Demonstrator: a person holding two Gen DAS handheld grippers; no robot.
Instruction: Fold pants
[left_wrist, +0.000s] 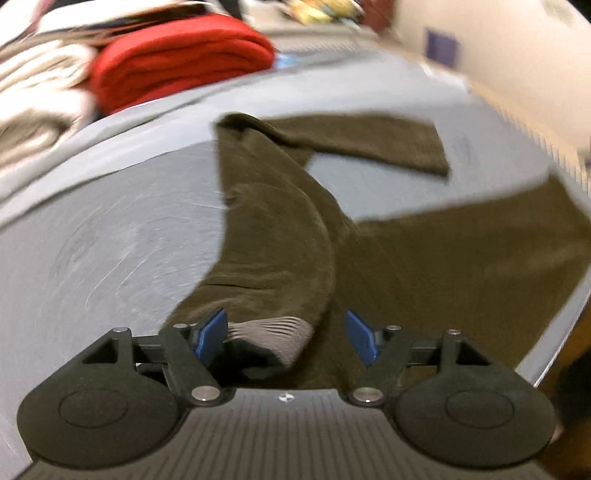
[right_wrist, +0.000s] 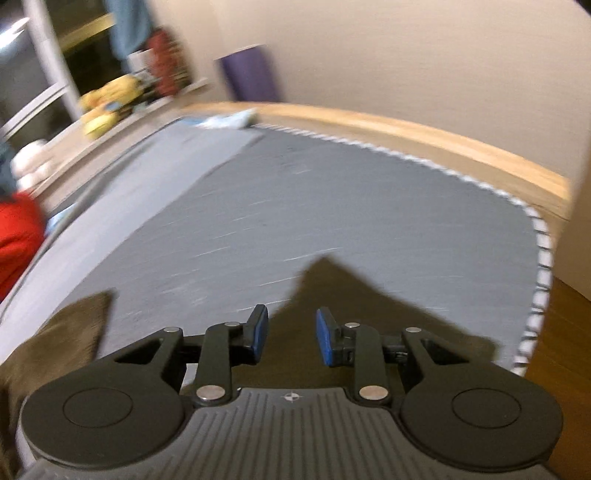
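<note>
Both pictures are blurred. In the left wrist view the left gripper (left_wrist: 286, 341) sits at the bottom centre with its blue pads spread wide apart. The dark olive pants (left_wrist: 280, 229) lie on a grey mat (left_wrist: 110, 236) and fill the middle and right of the picture. A ribbed grey band (left_wrist: 273, 332) of the pants lies between the pads, very close to the left pad, but I cannot tell if it touches; nothing is pinched. One leg goes to the upper right, and another wide part goes to the right edge. At the upper left there is a folded red cloth (left_wrist: 177, 59) beside a pale pile of cloth (left_wrist: 37, 96). In the right wrist view the right gripper (right_wrist: 291, 339) is at the bottom centre, and its pads stand partly apart with a clear gap. A pointed piece of the pants (right_wrist: 325, 295) lies below and behind this gap, and another piece is at the lower left. The pads do not press on the fabric. The mat has a striped border (right_wrist: 541, 258) on the right, and a wooden edge (right_wrist: 406, 129) runs along the top.
</note>
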